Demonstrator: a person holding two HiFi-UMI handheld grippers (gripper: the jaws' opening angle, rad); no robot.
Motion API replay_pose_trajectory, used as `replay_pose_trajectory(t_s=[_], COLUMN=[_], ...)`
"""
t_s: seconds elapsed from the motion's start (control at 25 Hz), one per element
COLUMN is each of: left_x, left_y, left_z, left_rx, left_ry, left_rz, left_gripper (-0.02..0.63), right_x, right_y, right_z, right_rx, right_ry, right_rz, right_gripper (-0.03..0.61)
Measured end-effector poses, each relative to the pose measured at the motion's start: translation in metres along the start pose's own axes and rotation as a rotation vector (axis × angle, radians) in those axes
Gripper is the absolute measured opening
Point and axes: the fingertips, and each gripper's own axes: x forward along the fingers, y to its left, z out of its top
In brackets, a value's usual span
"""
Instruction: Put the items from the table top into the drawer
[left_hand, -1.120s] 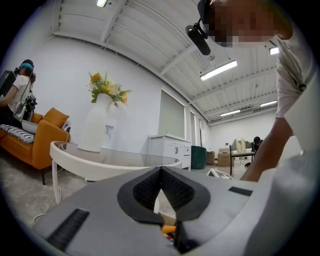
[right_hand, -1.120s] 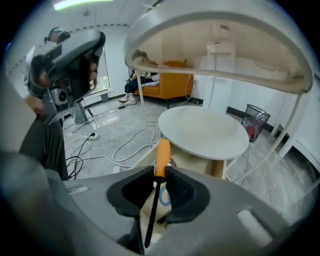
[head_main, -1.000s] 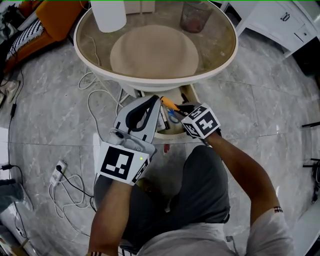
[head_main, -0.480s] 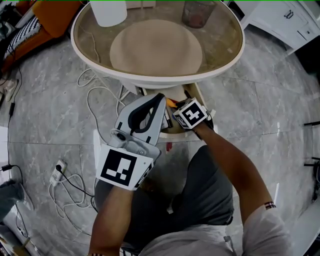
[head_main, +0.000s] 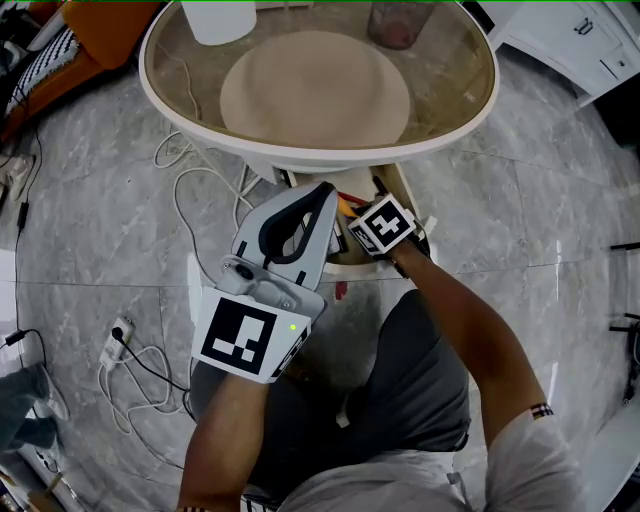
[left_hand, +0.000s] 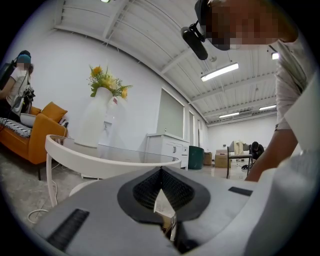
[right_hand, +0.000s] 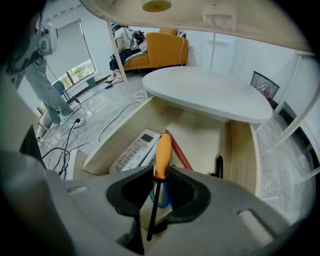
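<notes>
right gripper (right_hand: 159, 174) points steeply down into the open drawer (right_hand: 243, 150). its jaws pinch a screwdriver (right_hand: 162, 147) where the orange handle meets the black shaft. the jaws have just eased open a bit, w/ the tool between them. the handle reaches out over the drawer's middle; can't tell if it touches the drawer floor. inside the drawer: white remote (right_hand: 134, 151) along the left wall, red pen (right_hand: 180, 154) just beside it, black pen (right_hand: 219, 167) near the right wall. left gripper (left_hand: 161, 172) is held level just outside the drawer front, tips clenched together, nothing gripped. round glass table (head_main: 470, 110) sits above the drawer.
</notes>
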Motion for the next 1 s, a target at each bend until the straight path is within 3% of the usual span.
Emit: replay_pose_trajectory(t_s=[0.24, 0.44, 0.72, 1.0], left_x=[-0.001, 0.002, 0.006, 0.007], left_y=[0.001, 0.000, -0.003, -0.003], left_z=[-0.004, -0.006, -0.012, -0.016], left_rx=[-0.007, -0.006, -0.003, 0.000], left_ry=[0.018, 0.026, 0.057, 0.081], left_rz=[-0.002, -0.009, -0.020, -0.012], left_gripper=[0.000, 0.000, 0.000, 0.000], right_x=[-0.009, -0.044, -0.124, -0.201], right_y=[0.006, 0.020, 0.042, 0.065], right_z=[0.003, 0.022, 0.054, 0.082], right_rx=[0.012, -0.026, -0.117, -0.183], right_ry=[-0.063, -0.225, -0.481, -0.658], right_rz=[0.048, 0.103, 0.117, 0.135], right_gripper=[0.103, 0.095, 0.023, 0.002])
